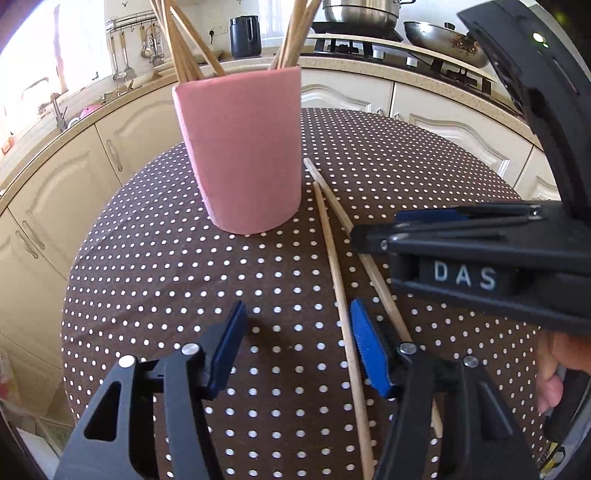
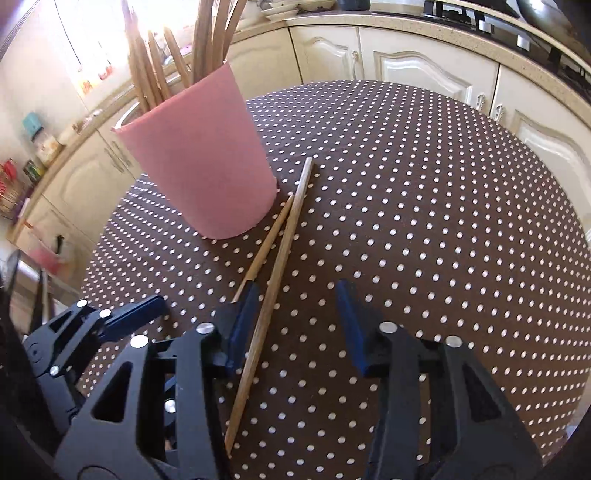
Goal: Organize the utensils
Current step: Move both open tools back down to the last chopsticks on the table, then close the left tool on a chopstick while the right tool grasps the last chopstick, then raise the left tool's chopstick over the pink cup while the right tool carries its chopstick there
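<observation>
my left gripper (image 1: 299, 343) pointed steeply down, jaws apart and empty; my right gripper (image 2: 295, 325) angled down close beside it, jaws parted too.

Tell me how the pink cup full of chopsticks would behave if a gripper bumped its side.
The pink cup is tall and narrows toward its base, so it probably tips rather than slides. The long chopsticks in it lean well above the rim, likely making it top-heavy. The polka-dot tablecloth may grip the base.

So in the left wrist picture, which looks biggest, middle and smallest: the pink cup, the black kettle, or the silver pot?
1. pink cup, by far, though it is nearest the camera.
2. silver pot, partly cut off.
3. black kettle.
The last two look close, so that order is unsure.
</observation>
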Motion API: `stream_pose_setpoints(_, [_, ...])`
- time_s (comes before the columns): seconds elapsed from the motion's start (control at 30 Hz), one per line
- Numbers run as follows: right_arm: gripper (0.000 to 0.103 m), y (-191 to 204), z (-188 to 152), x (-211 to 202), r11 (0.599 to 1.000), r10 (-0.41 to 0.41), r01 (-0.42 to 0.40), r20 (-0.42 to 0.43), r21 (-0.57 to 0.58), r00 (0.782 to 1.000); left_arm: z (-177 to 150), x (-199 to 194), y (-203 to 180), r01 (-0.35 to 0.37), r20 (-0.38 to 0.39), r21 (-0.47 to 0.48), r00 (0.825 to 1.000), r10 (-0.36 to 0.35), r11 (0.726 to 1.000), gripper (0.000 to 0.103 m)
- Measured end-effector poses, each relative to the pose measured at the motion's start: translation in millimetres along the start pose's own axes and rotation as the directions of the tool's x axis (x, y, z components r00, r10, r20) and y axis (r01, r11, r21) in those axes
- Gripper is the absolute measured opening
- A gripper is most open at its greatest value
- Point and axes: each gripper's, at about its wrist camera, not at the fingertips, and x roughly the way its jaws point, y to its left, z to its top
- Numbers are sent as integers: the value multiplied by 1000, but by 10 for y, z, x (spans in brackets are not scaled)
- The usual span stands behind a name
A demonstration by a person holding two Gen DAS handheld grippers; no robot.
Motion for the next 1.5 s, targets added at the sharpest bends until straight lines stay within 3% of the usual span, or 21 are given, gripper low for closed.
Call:
stream_pose_setpoints(0.27, [37, 197, 124, 138, 991, -96, 90, -52, -100, 994, 44, 11, 107, -2, -13, -7, 1000, 2, 1000, 58])
stream_pose_setpoints(0.37, [26, 301, 149, 203, 977, -141, 127, -72, -169, 987, 92, 37, 111, 1, -28, -4, 1000, -2, 1000, 58])
stream_pose_setpoints(0.43, [11, 260, 151, 189, 978, -131, 112, -99, -177, 986, 139, 60, 116, 6, -45, 0, 999, -6, 1000, 58])
stream_pose_setpoints(0.53, [6, 159, 118, 126, 986, -86, 63, -144, -155, 986, 229, 106, 95, 13, -79, 5, 997, -13, 1000, 56])
stream_pose_setpoints(0.73, [6, -64, 57, 5, 993, -6, -21, -225, -116, 974, 416, 172, -41, 46, -150, 49, 988, -38, 998, 28])
stream_pose_setpoints(0.83, [6, -131, 14, -40, 995, 21, -44, -235, -94, 972, 453, 194, -80, 63, -173, 56, 983, -52, 996, 6])
stream_pose_setpoints(0.9, [6, -186, -21, -74, 996, 40, -58, -229, -73, 973, 475, 203, -90, 63, -177, 52, 983, -53, 997, 6])
stream_pose_setpoints(1.1, [6, -393, -262, -286, 992, 120, -122, -158, -5, 980, 447, 142, -79, 135, -151, -2, 979, -133, 991, 5])
stream_pose_setpoints(1.27, [6, -567, -347, -627, 983, 182, -181, -27, 40, 983, 402, -142, -217, 214, -56, 27, 976, -212, 976, 5])
stream_pose_setpoints(1.37, [6, -699, -340, -881, 970, 228, -233, 77, 66, 971, 439, -381, -250, 255, 36, 36, 966, -256, 966, 5])
stream_pose_setpoints(1.5, [6, -782, -304, -1201, 955, 273, -291, 215, 59, 938, 497, -737, -207, 288, 163, 32, 943, -290, 957, 5])
